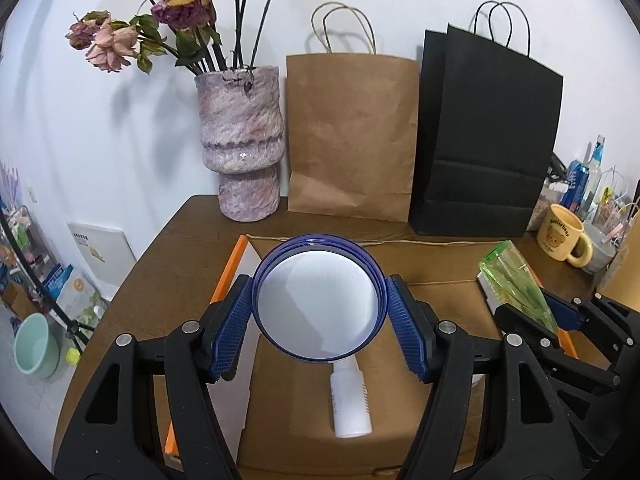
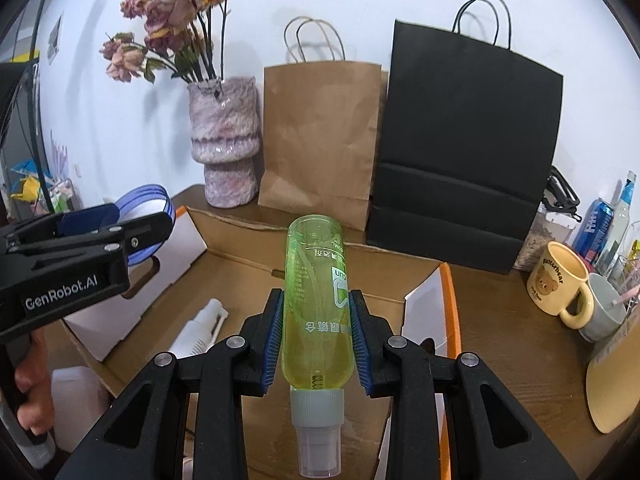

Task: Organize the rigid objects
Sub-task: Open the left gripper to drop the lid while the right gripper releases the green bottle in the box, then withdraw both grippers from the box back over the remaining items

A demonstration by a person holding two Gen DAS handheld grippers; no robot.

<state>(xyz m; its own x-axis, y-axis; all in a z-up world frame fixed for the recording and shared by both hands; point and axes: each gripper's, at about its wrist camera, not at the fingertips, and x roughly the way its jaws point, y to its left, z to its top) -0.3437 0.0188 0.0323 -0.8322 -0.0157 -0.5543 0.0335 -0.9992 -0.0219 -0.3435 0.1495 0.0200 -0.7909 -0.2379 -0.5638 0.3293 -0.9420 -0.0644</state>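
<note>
My left gripper is shut on a round blue-rimmed jar, its pale flat face toward the camera, held above an open cardboard box. A white bottle lies on the box floor below the jar. My right gripper is shut on a green spray bottle, gripped by its body with the grey nozzle pointing back toward the camera, also over the box. The same green spray bottle shows at the right of the left wrist view, and the jar at the left of the right wrist view.
On the brown table at the back stand a pink vase of dried flowers, a brown paper bag and a black paper bag. A yellow bear mug, a grey cup and cans crowd the right side. A person's hand holds the left gripper.
</note>
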